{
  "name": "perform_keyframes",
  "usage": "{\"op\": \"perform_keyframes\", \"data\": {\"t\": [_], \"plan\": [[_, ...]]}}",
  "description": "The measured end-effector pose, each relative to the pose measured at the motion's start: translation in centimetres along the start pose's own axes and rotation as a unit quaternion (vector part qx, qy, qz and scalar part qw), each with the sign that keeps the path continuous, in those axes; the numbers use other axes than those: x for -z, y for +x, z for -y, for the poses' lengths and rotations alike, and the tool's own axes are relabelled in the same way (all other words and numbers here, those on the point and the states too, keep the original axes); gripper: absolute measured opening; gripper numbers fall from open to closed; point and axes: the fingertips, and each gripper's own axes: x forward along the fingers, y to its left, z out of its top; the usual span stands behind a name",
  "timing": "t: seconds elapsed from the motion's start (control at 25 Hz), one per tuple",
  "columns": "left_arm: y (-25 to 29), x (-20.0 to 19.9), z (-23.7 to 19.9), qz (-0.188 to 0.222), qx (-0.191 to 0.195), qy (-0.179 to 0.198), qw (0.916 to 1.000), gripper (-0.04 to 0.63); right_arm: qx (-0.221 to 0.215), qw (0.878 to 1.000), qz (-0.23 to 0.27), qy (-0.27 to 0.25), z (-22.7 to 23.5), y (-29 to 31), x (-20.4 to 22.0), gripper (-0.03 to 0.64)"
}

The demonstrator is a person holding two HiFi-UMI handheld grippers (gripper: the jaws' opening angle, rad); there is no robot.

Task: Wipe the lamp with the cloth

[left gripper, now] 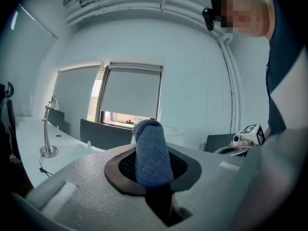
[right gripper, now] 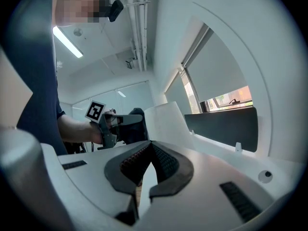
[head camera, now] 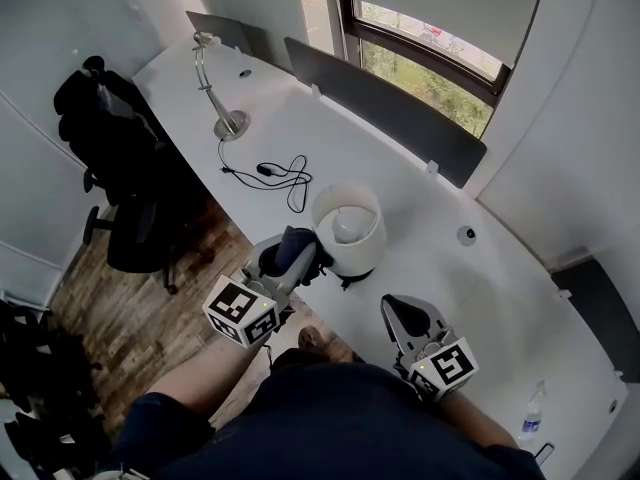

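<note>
The left gripper (head camera: 297,262) is clamped on the cloth (left gripper: 152,153). The blue cloth is a folded roll that stands up out of the closed jaws and past their tips. Seen from the head view, it sits right against the side of the lamp (head camera: 347,230) that faces the person's left. Whether it actually presses on the shade cannot be told. The lamp has a white, drum-like shade that is open at the top, and it stands close to the near edge of the tabletop (head camera: 455,293).

The right gripper (right gripper: 152,149) holds nothing, and its jaws meet at the tips. It hangs over the near edge of the tabletop on the other side of the lamp, a little apart from the shade. Its own view shows the shade ahead, with the left gripper beside it.

Farther along the white tabletop, a loose black cable (head camera: 283,176) lies beyond the lamp. A slim silver desk lamp (head camera: 214,88) stands near the far left end. A dark divider panel (head camera: 385,103) runs along the back edge under a window (head camera: 430,53). A small round fitting (head camera: 466,234) sits in the tabletop to the right, and a clear bottle (head camera: 532,408) stands at the right end. A black office chair (head camera: 125,168) stands on the wooden floor (head camera: 130,318) to the left.
</note>
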Motion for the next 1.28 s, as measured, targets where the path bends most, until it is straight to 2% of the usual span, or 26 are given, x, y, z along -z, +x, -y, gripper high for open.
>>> {"op": "perform_keyframes", "data": {"t": [0.16,0.36,0.68,1.04,1.16,1.28], "plan": [[0.1,-2.2,-0.9,0.027,0.015,0.007,0.9995,0.067,0.013,1.000,-0.002,-0.002,0.1,1.1,-0.2,0.011],[0.5,-1.1,-2.4,0.036,0.044,-0.010,0.9984,0.067,0.045,0.999,0.000,-0.009,0.3,2.6,-0.7,0.011],[2.2,4.0,-5.2,-0.008,0.068,-0.025,0.9973,0.067,0.082,0.996,-0.013,-0.022,0.7,4.4,-1.1,0.011],[4.7,10.2,-7.9,-0.074,0.070,-0.040,0.9940,0.067,0.102,0.994,-0.028,-0.022,1.7,5.1,-0.9,0.011],[5.2,11.3,-8.5,-0.087,0.068,-0.048,0.9928,0.067,0.103,0.994,-0.029,-0.028,1.9,5.0,-1.0,0.011],[5.3,10.5,-8.4,-0.083,0.074,-0.052,0.9924,0.067,0.102,0.994,-0.029,-0.029,1.9,4.7,-1.2,0.011]]}}
